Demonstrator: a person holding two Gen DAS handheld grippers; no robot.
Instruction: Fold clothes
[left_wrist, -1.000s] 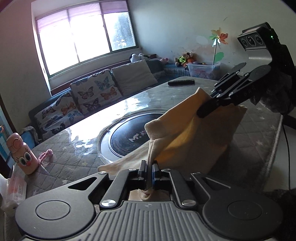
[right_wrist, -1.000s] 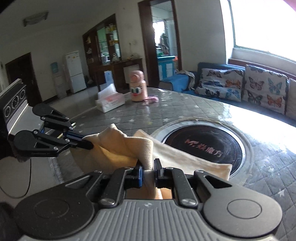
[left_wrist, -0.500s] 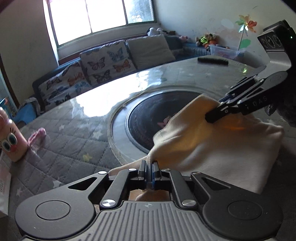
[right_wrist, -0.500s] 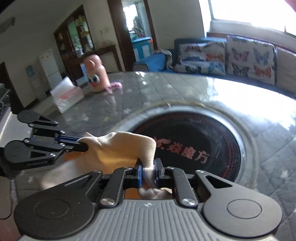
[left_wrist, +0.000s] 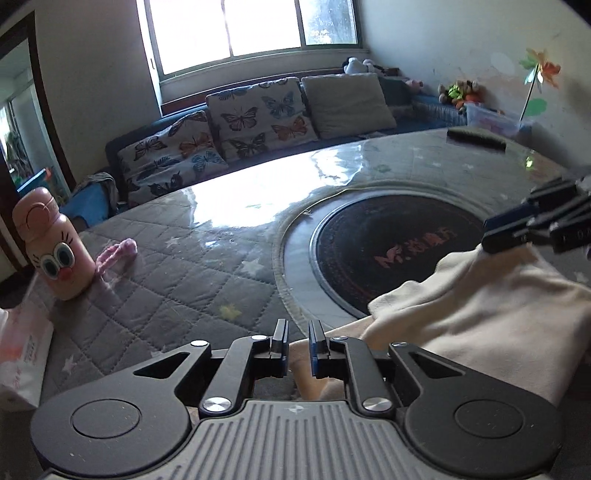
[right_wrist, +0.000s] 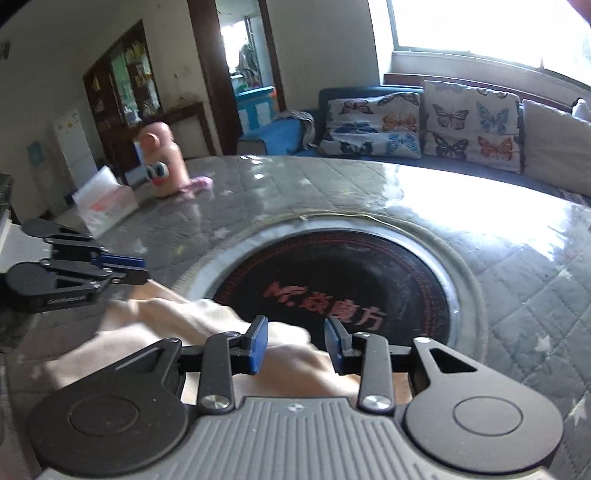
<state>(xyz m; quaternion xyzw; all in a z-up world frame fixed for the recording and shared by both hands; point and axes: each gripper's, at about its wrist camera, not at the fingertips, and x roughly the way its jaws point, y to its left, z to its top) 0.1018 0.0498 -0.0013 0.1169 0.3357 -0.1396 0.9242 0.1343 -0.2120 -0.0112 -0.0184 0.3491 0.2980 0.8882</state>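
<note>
Quilted grey table (left_wrist: 177, 280) bears soft cream garment (left_wrist: 480, 317); claws parted.

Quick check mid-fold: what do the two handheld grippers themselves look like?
The left gripper and the right gripper match: a grey ribbed body, black linkage arms with silver rivets, a round black disc at each side, and slim black fingers with blue pads. No cables, hands or sleeves show.
</note>
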